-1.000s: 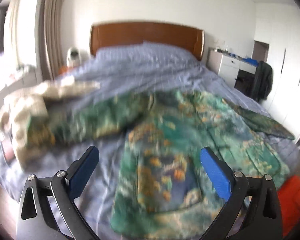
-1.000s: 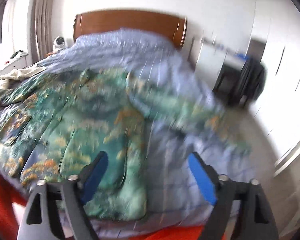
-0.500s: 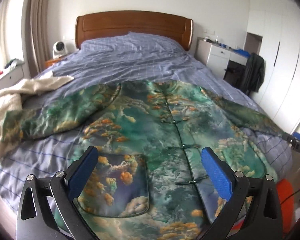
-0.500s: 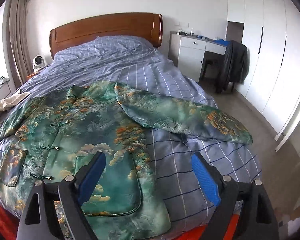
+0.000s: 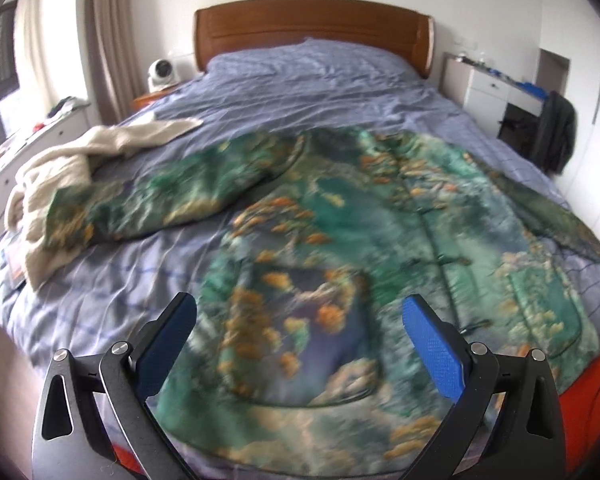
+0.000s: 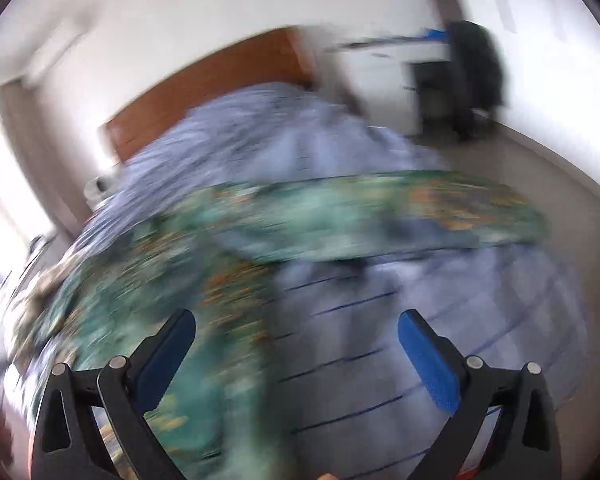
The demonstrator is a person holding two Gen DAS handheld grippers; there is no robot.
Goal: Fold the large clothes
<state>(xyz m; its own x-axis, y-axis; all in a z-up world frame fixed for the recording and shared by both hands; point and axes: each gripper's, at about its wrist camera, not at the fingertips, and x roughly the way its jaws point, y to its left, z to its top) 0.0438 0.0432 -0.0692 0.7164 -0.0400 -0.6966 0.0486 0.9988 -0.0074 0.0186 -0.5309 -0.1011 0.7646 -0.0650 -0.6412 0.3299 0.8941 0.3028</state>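
Two views, both grippers empty. Left wrist view: jacket (image 5: 380, 240) lies face up and spread flat on the bed (image 5: 308, 88), hem at the near edge, collar toward the headboard (image 5: 312, 24). One sleeve runs out to the left side and its cuff rests on a cream sweater (image 5: 60, 172); the other sleeve trails off at the right edge of the bed. Left gripper (image 5: 300, 344) hovers above the hem, over the patch pocket, pointed along the bed, held level, fingers (image 5: 168, 344) spread wide, nothing between them. No contact with cloth that can be seen. Some motion blur.

Right wrist view: heavy blur, camera rolled so the bed looks tilted. Right gripper (image 6: 296, 352) hovers over the near right corner of the bed, fingers (image 6: 428, 364) spread wide, gripping nothing. Jacket (image 6: 148, 280) body sits under and beyond the left finger; its sleeve (image 6: 380, 216) stretches across the sheet ahead, well apart from the fingers. Dark chair (image 6: 472, 72) in the back corner.

Step, as a guess: folding not yet started, garment laid out, grippers on approach. Next move likely calls for each gripper to go down to a sleeve or side edge, pinch a single layer near the cuff or shoulder, then carry it across the front. The padded fabric looks thick, so a deep bite would help.
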